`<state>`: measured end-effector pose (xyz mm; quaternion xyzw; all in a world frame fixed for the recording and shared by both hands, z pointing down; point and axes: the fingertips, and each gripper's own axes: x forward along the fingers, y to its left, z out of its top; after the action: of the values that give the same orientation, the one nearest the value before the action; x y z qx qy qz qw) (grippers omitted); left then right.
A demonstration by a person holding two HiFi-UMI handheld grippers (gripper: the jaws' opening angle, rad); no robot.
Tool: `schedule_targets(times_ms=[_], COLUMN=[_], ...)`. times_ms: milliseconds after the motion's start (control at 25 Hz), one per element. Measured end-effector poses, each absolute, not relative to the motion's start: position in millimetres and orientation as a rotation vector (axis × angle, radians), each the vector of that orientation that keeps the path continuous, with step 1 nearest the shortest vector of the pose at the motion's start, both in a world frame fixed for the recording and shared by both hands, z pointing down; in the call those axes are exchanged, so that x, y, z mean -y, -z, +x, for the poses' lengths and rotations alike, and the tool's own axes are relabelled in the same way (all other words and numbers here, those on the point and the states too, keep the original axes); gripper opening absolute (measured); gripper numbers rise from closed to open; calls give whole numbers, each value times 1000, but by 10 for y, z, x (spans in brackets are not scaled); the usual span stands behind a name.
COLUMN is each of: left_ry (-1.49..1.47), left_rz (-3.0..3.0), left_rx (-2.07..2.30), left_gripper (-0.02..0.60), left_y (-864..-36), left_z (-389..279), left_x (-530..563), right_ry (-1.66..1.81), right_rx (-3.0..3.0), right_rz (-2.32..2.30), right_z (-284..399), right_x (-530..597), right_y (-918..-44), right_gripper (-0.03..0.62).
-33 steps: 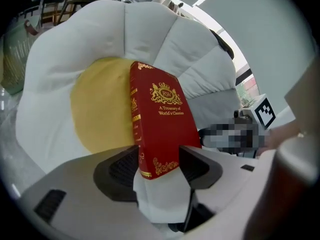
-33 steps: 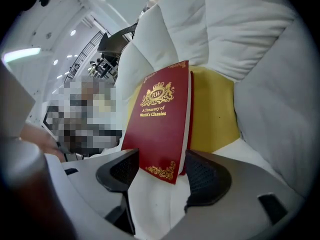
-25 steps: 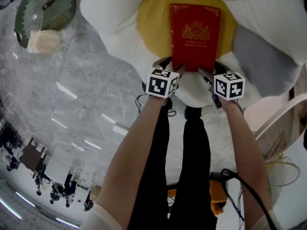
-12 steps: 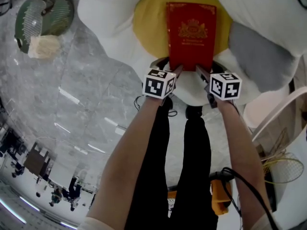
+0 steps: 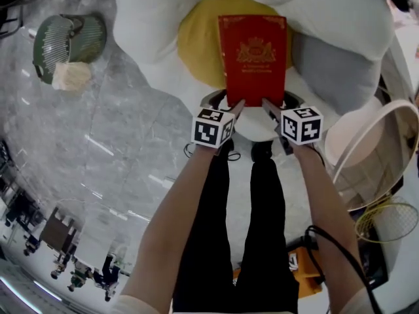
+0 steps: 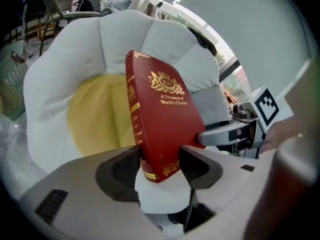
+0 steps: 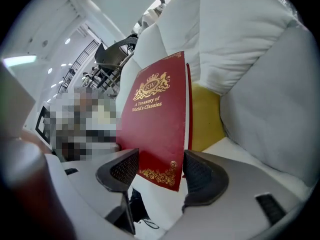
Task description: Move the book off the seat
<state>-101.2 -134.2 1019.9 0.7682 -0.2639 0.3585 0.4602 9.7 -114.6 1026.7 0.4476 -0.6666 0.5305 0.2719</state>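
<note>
Change over the last second is small. Both tongs were already on the book's near corners and are still there; the grip looks the same. In the head view the book (image 5: 253, 59) and both marker cubes sit slightly lower in frame and more to the left. The green basket (image 5: 69, 41) on the floor shifts too, so much of that is head motion. Against the yellow centre (image 5: 196, 41) of the seat, the book now covers more of the right side. Judgement: the pick-up is done and the carry-off is only starting. The book is still over the seat.

Left tongs (image 5: 232, 104): narrow, clamped on the near left corner at the spine, pads on both covers. Right tongs (image 5: 268, 103): narrow, clamped on the near right corner at the page edge.

Location: above the yellow centre of the white petal-shaped seat (image 5: 147, 21), with a grey cushion (image 5: 330, 64) just beside it on the right. Both gripper views show the book rising out of the jaws with yellow behind it. Cannot tell whether the far end has cleared the cushion.

Orientation: long axis runs straight away from the person, from the near short edge in the tongs toward the seat back. Front cover faces up. Crest and title read upright to the person, so the top of the cover is the far end. Spine is on the person's left, pages on the right.
</note>
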Motion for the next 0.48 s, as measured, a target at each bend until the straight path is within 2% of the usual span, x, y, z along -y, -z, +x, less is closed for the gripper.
schedule_targets(times_ms=[480], left_ry=[-926], left_rz=[1942], left_rx=[595], left_gripper=[244], left_y=[-9172], left_z=[-723], left_x=[1131], right_ry=[-1464], right_rx=[1807], right_rz=[1295], right_z=[370], right_x=[848], right_y=[-9253], right_gripper=[291])
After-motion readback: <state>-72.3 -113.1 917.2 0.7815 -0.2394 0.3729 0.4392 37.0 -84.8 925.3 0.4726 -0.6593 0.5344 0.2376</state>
